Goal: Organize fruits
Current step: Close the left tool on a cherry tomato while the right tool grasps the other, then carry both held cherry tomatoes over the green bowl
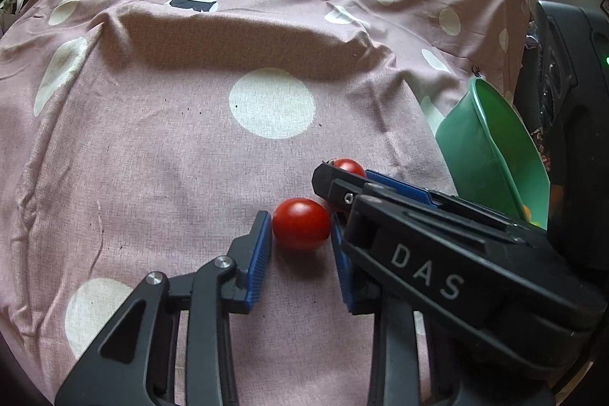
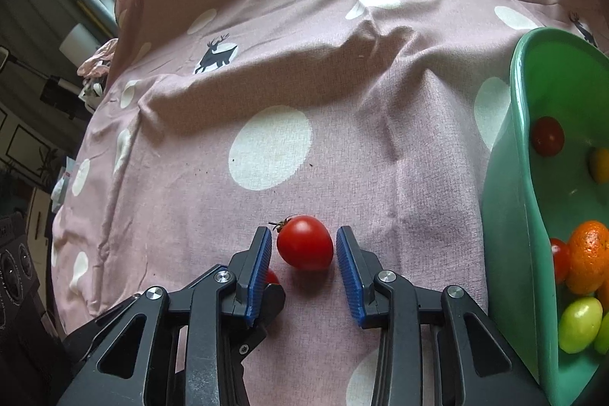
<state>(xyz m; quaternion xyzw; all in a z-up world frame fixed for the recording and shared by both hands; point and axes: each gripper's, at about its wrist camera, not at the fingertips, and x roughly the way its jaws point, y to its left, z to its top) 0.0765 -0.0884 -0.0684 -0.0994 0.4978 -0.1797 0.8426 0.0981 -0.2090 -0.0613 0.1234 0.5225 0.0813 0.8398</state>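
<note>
Just right of the right gripper sits the green bowl. Both tools straddle small fruit on the spotted cloth. The left gripper pinches a round tomato; the right's jaws flank, barely apart, a stemmed tomato. I'd squeeze gently, lift straight.
</note>
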